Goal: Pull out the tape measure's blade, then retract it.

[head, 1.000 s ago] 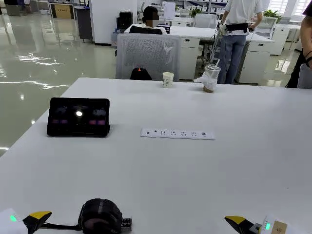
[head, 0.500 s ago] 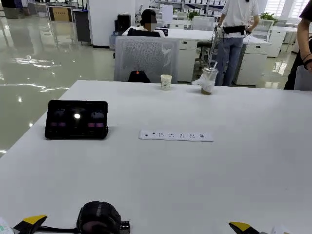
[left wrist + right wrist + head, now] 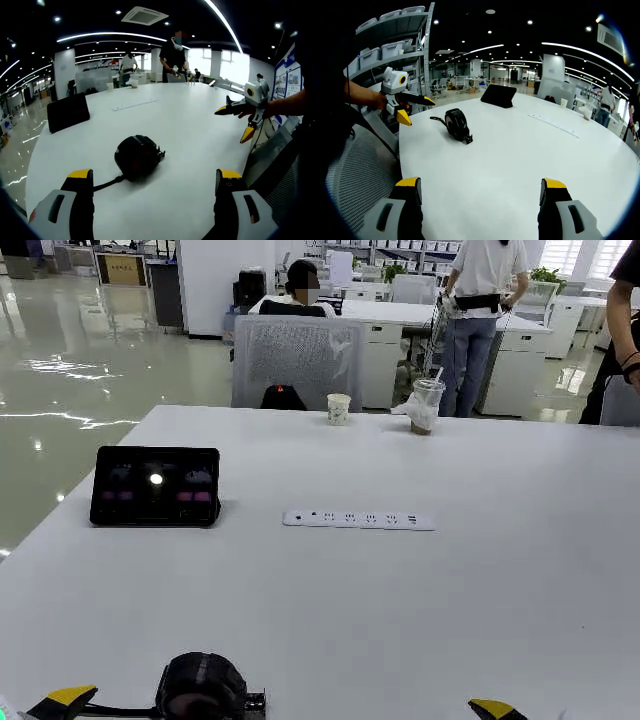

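Tape measure (image 3: 138, 156) on table (image 3: 190, 115) just ahead of left tool (image 3: 154, 176), jaws wide; right tool (image 3: 482, 184) wide, well apart

Left gripper (image 3: 154, 174), right gripper (image 3: 480, 182) drawn back (slightly).

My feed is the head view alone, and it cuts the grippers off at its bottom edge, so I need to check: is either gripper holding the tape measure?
Observer: No. In the left gripper view the left gripper has its jaws wide apart, and the tape measure lies on the table ahead of them, untouched.
Operator: And the right one?
Observer: The right gripper is open too, and the tape measure lies ahead to its left, well apart from it.
Operator: Any blade out?
Observer: None that I can see. The right gripper view shows bare table all around it.
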